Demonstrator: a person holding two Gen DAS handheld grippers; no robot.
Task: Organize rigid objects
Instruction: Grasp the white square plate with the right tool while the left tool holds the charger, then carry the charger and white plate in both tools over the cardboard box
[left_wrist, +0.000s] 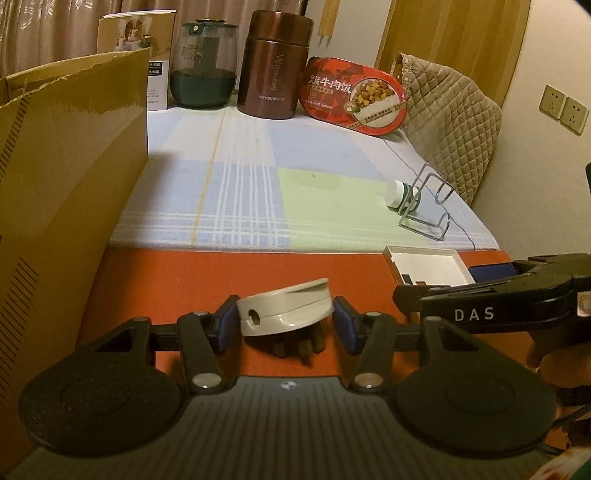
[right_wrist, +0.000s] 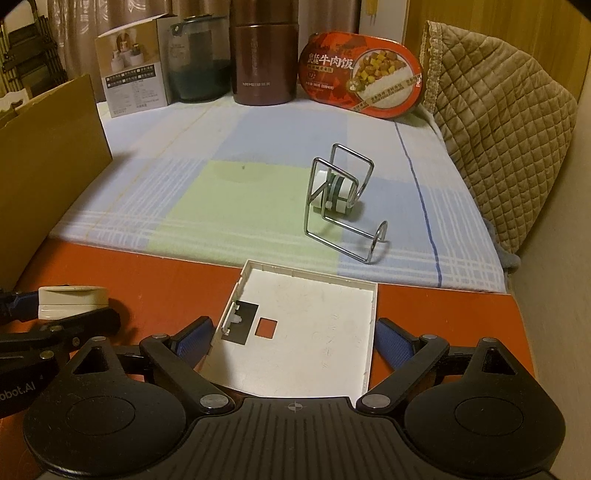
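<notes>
**Both grippers lined up on white plastic pieces**

Left wrist view: the left gripper (left_wrist: 284, 325) had its blue pads either side of the white plug adapter (left_wrist: 282, 312), which sat tilted on the red table (left_wrist: 184, 273) with its brown prongs down. The left pad seemed to touch; the right showed a sliver of gap, so I couldn't call a firm hold. The cardboard box (left_wrist: 70, 155) stood just to the left, likely the drop-off. The right gripper's body cut in from the right edge, hiding part of the white tray.

Right wrist view: the right gripper (right_wrist: 295, 339) was spread wide around the white tray (right_wrist: 306, 325), pads beside its edges, apparently not yet pressing. The tray's near edge vanished under the gripper body. Beyond, on the checked cloth (right_wrist: 184, 177), a wire rack (right_wrist: 340, 206) stood over a small white bottle (right_wrist: 334, 192), its label unreadable.
</notes>
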